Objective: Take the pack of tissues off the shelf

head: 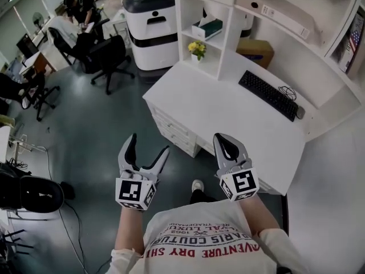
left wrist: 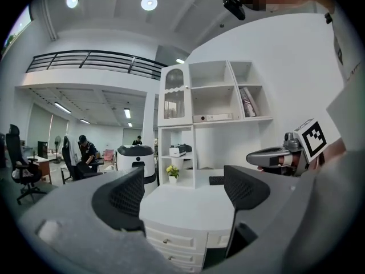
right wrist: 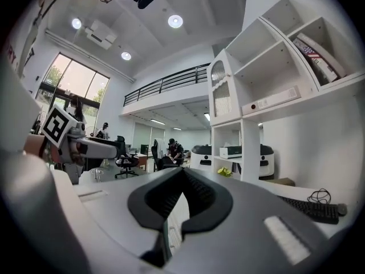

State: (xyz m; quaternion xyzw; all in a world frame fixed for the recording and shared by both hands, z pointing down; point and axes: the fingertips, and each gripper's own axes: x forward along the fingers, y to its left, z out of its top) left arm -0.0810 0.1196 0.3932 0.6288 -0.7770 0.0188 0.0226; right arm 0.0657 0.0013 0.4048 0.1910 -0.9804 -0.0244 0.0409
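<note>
The pack of tissues (head: pixel 206 28) is a greenish-white box lying on the middle shelf of the white shelf unit (head: pixel 183 16) at the back of the desk. It also shows small in the left gripper view (left wrist: pixel 178 150) and the right gripper view (right wrist: pixel 231 152). Both grippers hang in front of the desk, well short of the shelf. My left gripper (head: pixel 149 143) (left wrist: pixel 185 190) is open with nothing between its fingers. My right gripper (head: pixel 226 140) (right wrist: pixel 171 201) is shut on nothing, its pads meeting at the tips.
A white desk (head: pixel 228 124) with drawers (head: pixel 177 133) carries a black keyboard (head: pixel 268 94), a cardboard box (head: pixel 255 51) and yellow flowers (head: pixel 197 48) under the tissues. A white machine (head: pixel 149 24) stands left of the shelves. Office chairs (head: pixel 108 59) and seated people are farther left.
</note>
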